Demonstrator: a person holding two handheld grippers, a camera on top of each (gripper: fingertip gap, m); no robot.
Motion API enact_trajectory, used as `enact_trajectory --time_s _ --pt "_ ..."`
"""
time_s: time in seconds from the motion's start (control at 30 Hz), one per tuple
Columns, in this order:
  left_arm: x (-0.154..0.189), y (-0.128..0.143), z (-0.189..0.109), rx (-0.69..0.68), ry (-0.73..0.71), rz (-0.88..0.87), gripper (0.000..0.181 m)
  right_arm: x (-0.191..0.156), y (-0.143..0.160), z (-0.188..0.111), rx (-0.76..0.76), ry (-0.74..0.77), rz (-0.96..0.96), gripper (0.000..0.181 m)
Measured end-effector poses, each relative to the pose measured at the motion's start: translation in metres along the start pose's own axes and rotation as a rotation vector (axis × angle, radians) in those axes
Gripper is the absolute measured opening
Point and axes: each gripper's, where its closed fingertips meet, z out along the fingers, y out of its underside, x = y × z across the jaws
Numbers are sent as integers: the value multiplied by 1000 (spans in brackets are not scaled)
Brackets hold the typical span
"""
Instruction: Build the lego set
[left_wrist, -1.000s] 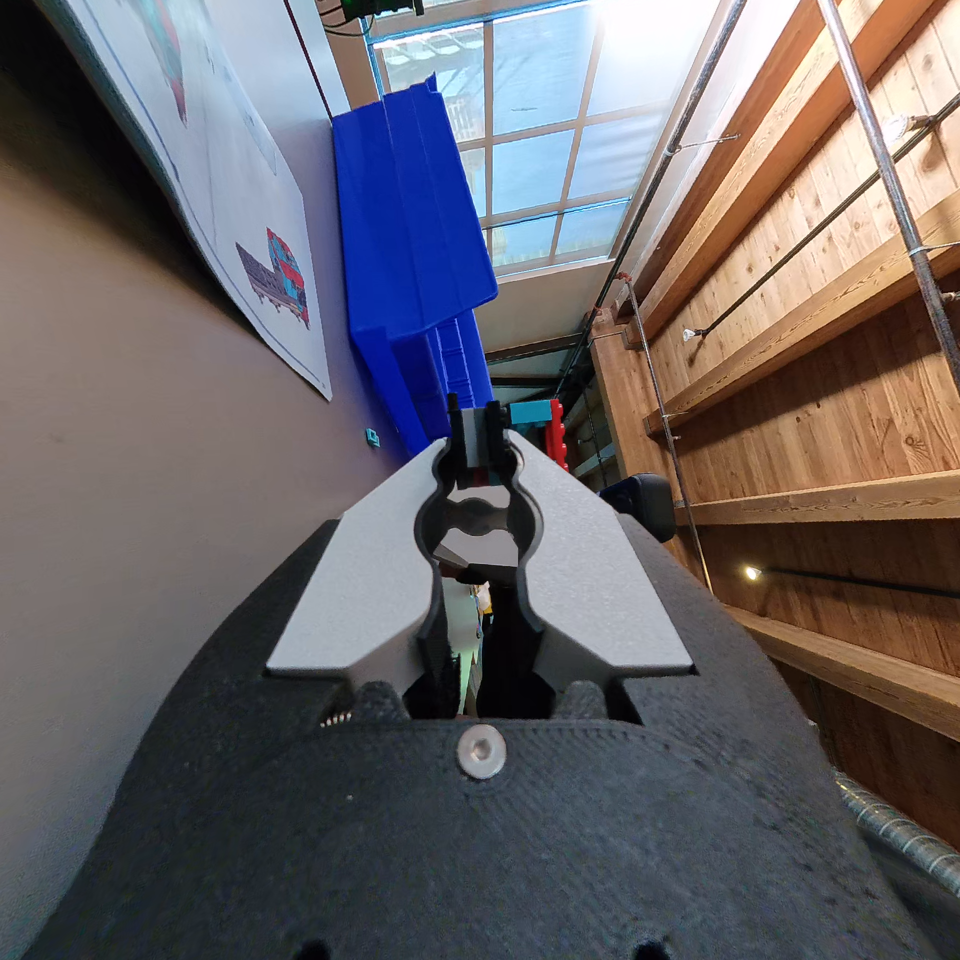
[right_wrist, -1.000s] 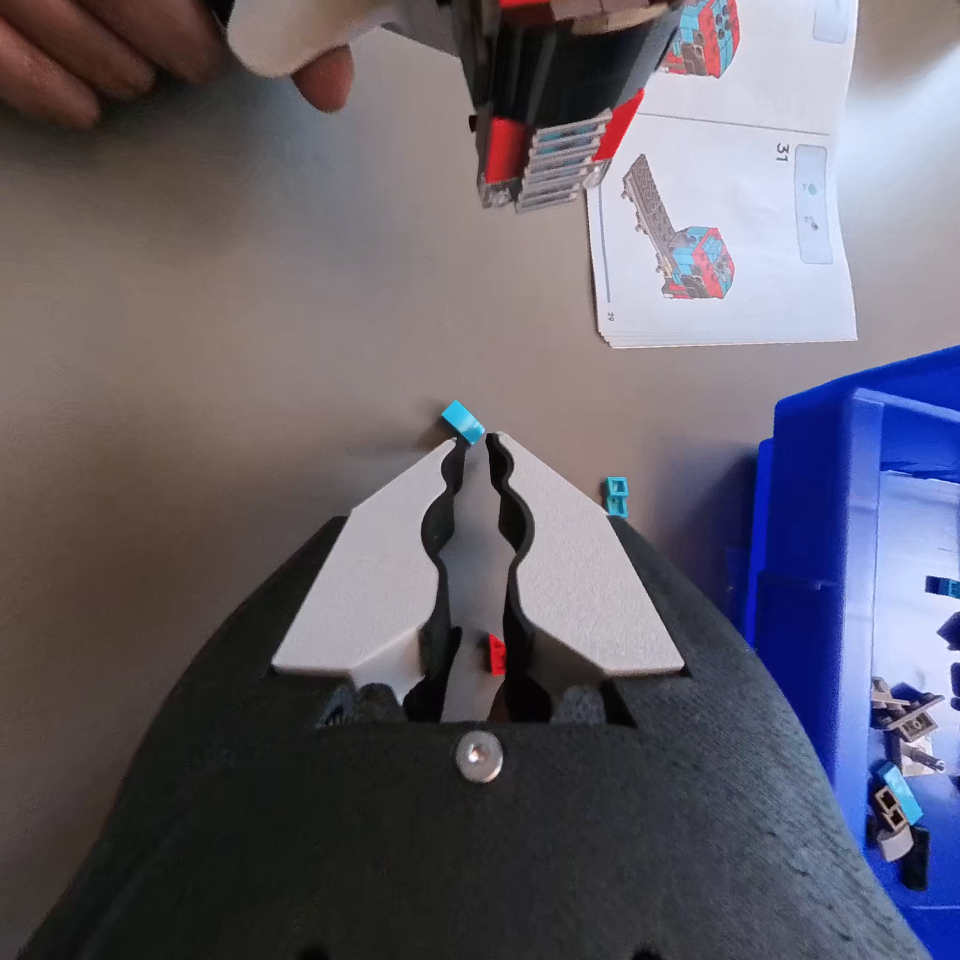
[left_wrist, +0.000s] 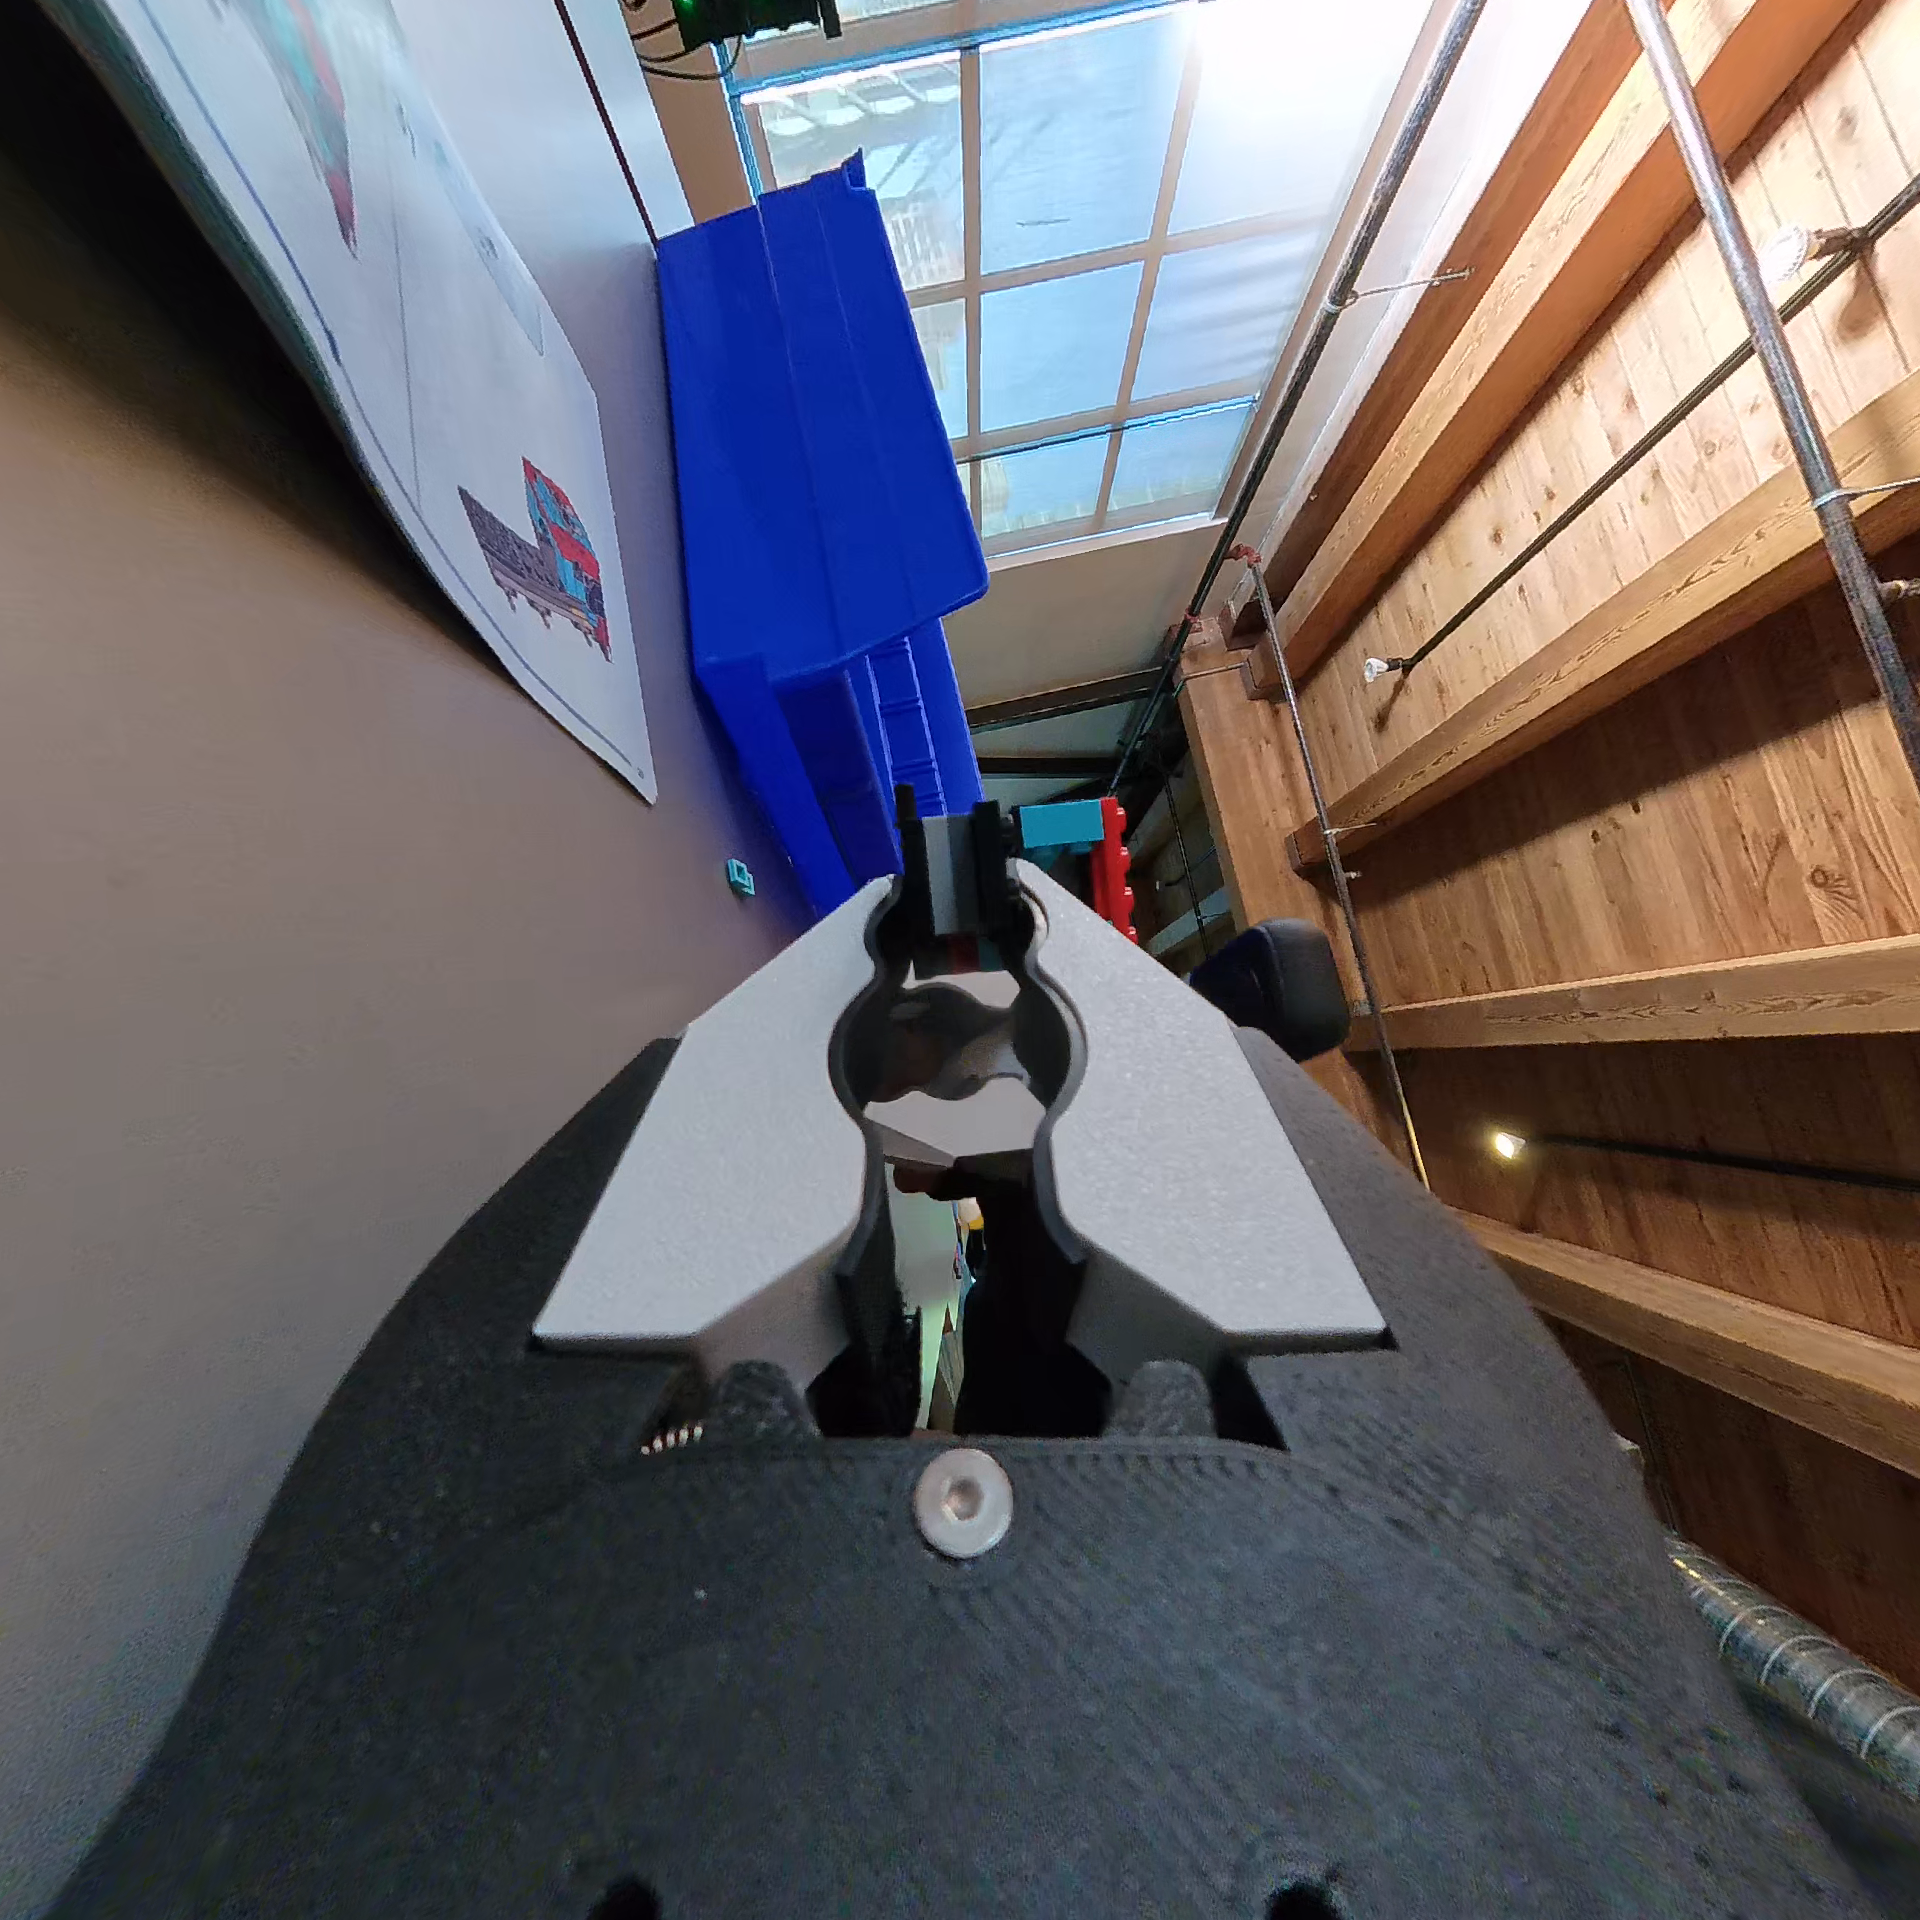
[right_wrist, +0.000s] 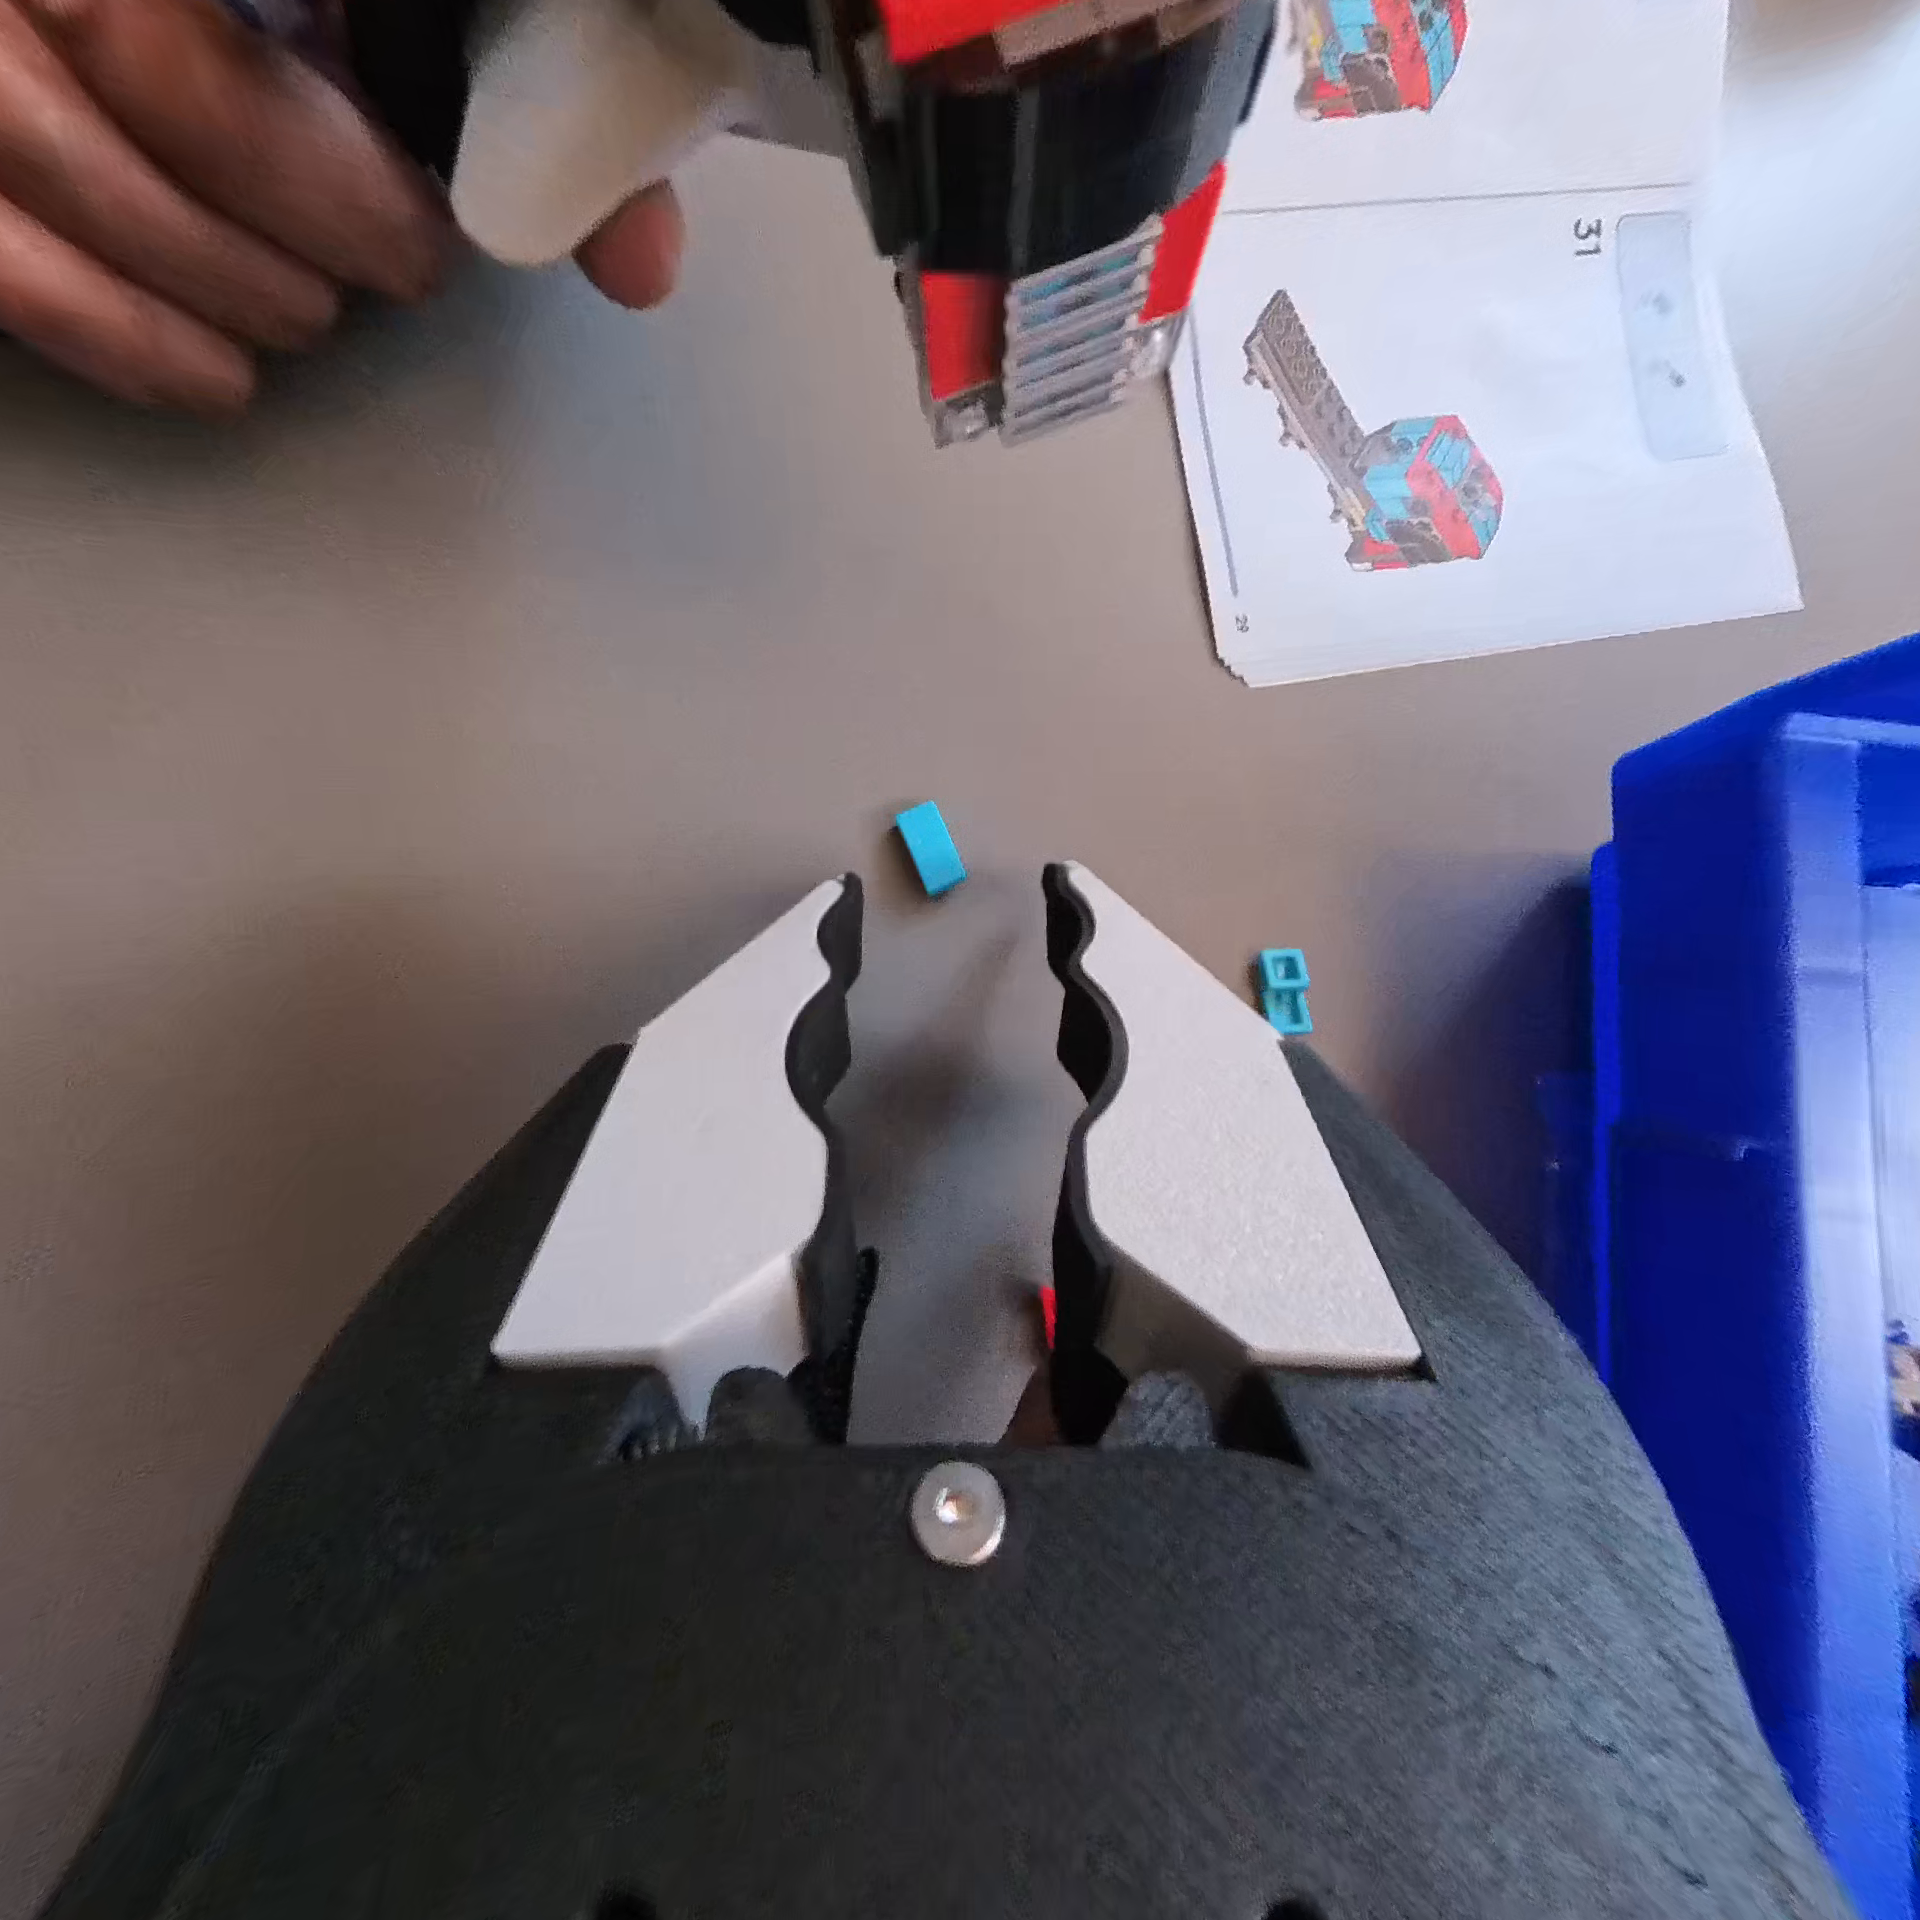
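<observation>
While left claw (left_wrist: 958, 883) grips model (left_wrist: 961, 878) | right claw (right_wrist: 951, 883) gapes above tile (right_wrist: 930, 849)

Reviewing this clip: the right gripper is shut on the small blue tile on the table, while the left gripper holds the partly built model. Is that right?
Not quite. In the right wrist view the right gripper is open, and the small blue tile lies free on the table just past its fingertips. The left gripper does hold the partly built model.

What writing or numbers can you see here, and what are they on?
Instruction booklet: one large printed number and one small one on the open page, not repeated here.
Blue bin, lego model, cyan tile: no writing visible.
</observation>
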Motion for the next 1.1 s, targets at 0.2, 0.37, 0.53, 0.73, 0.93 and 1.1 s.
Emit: enact_trajectory --time_s 0.2,0.37,0.53,0.73,0.93,1.1 --pt "-1 -1 -1 3 -4 -1 16 -4 -8 4 8 -27 -26 27" --pt "-1 -1 -1 1 -2 -4 16 -1 -5 7 -42 -22 -27 9" --pt "0 -2 -1 2 13 -19 16 2 -19 -6 53 -9 8 9" --pt "4 2 1 -10 54 -64 16 0 -85 -58 359 -16 14 9" --pt "5 5 3 -20 62 -71 16 6 -117 -72 406 27 -29 9" --pt "6 5 2 -20 66 -73 16 7 -118 -62 368 12 -41 9"
